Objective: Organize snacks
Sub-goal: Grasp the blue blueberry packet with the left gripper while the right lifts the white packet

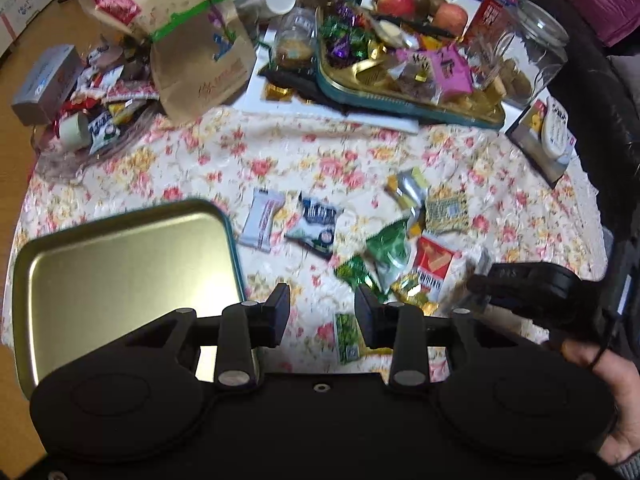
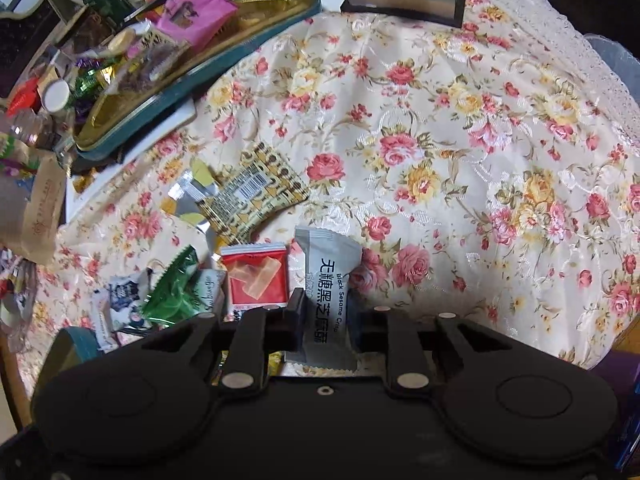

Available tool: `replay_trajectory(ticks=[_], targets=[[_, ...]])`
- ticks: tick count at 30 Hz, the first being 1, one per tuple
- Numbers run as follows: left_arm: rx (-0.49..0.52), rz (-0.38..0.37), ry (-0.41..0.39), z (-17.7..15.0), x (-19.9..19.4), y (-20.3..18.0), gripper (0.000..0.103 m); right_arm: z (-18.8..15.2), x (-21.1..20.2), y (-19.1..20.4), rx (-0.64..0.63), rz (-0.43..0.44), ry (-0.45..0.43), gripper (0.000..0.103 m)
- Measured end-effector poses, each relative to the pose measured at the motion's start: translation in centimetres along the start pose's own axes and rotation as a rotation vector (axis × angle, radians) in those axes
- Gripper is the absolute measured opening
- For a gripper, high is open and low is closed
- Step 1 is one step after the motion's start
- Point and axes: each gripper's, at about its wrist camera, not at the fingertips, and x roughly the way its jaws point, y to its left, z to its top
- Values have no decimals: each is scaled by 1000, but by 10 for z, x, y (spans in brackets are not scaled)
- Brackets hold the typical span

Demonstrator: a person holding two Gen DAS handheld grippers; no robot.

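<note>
Right gripper (image 2: 326, 312) first: its jaws straddle the grey foil "Black Sesame Crisp" sachet (image 2: 326, 276), which runs lengthwise between them. The left finger looks to be touching the wrapper edge; the right finger's contact is hidden, so whether it is clamped or only bracketing, I cannot tell. The sachet appears to lie on the floral tablecloth (image 2: 460, 140), not lifted.

Left gripper (image 1: 322, 312) hovers with jaws apart, nothing between them, over the cloth. The empty gold-lined tin tray with teal rim (image 1: 120, 264) sits at its 10 o'clock, just beside it.

Outward from the sachet, right wrist view: red square wafer packet (image 2: 256, 278) touching at 9 o'clock, green crinkled wrapper (image 2: 174, 292) beyond it, yellow-and-black patterned packet (image 2: 256, 190) at 11 o'clock, silver-and-yellow torn wrapper (image 2: 192, 192) beside that. Full teal tin of mixed sweets (image 2: 192, 92) far out at 10–11 o'clock. In the left view the white bar wrapper (image 1: 262, 218) and dark blue-and-white packet (image 1: 316, 220) lie near the tray's 2 o'clock corner.

Step, as I read it: picking loose snacks off the cloth, sesame sachet being grabbed now. Tray is the likely destination.

Next move needs: firm closure on the sachet body, lift clear of the red packet, carry toward the tray without clipping the left gripper.
</note>
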Motion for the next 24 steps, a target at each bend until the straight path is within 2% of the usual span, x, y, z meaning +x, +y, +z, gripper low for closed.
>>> replay_trajectory(ticks=[5,12,16,24], targets=[[20,-24,-3,28,2,-2,46,5,-29,0,37,67,-19,23],[82,83,-19,52,36,-7,46,1,-66,5,-24,97,-71,23],[95,81,42,57,68,-12,46,-3,-71,6,-47,98,-72,23],[135,98,79,61,112,-23,46,1,-61,10,-36,103,-41,23]])
